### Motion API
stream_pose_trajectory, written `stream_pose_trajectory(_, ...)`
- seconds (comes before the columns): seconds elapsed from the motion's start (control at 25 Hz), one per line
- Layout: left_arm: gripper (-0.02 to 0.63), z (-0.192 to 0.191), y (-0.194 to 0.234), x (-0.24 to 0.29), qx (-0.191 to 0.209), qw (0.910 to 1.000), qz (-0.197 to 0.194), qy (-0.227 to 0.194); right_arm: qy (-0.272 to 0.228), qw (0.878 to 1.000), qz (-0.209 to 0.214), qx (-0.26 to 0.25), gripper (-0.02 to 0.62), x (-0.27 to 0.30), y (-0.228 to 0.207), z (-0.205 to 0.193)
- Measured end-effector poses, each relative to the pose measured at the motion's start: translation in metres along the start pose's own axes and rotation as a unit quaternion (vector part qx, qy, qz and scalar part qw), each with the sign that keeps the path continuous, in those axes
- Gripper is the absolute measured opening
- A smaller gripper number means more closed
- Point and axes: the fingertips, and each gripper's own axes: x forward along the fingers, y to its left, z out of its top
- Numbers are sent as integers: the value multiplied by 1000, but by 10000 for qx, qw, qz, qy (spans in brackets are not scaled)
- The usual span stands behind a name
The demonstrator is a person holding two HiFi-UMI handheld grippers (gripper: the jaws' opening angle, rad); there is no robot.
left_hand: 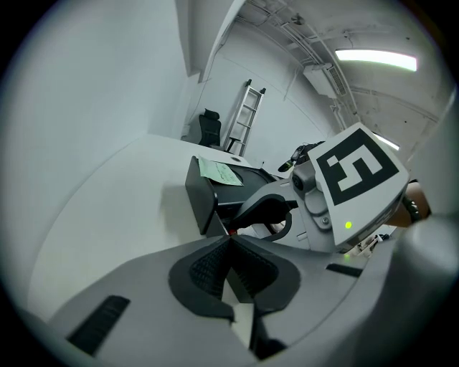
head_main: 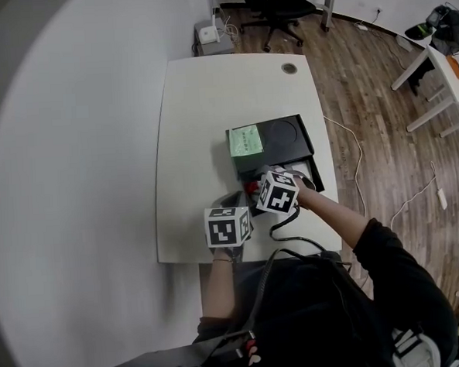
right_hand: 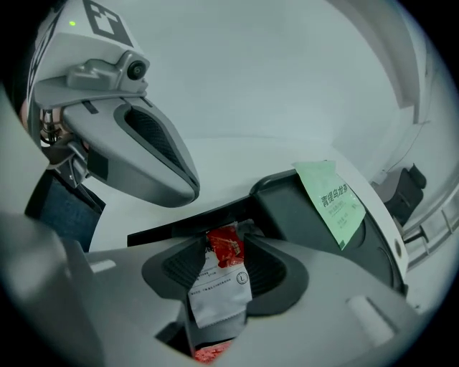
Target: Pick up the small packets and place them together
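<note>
A small white and red packet (right_hand: pixel 219 283) stands between the jaws of my right gripper (right_hand: pixel 224 240), whose pads touch its two sides. This gripper (head_main: pixel 256 187) points steeply down at the near edge of a black tray (head_main: pixel 289 136). A green packet (head_main: pixel 245 140) lies on the tray's left part and also shows in the right gripper view (right_hand: pixel 337 201). My left gripper (left_hand: pixel 229 247) is shut with nothing in it, hovering over the white table (head_main: pixel 202 118) just left of the tray (left_hand: pixel 201 197) and next to the right gripper (left_hand: pixel 323 193).
The table's near edge runs right below both grippers. A round cable hole (head_main: pixel 288 68) sits at the table's far end. An office chair (head_main: pixel 277 9) stands beyond it on the wood floor. A ladder (left_hand: pixel 244 122) leans on the far wall.
</note>
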Motion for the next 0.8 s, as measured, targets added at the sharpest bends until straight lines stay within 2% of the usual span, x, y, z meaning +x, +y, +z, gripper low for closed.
stream_pose_trajectory(0.16, -2, -1, 0, 0, -17, 10000, -3, -10, 133, 9999, -44, -62, 163, 8, 3, -2)
stream_pose_trajectory(0.36, -2, -2, 3, 0, -41, 10000, 16, -35, 205, 9997, 61, 105, 155, 14, 3, -4)
stream_pose_trajectory(0.76, -2, -1, 1, -2, -19, 10000, -6, 16, 265, 9981, 356, 420, 78, 6, 7, -8)
stream_pose_trajectory(0.8, -2, -1, 1, -2, -15, 10000, -4, 16, 239, 9981, 364, 445, 39, 3, 7, -8)
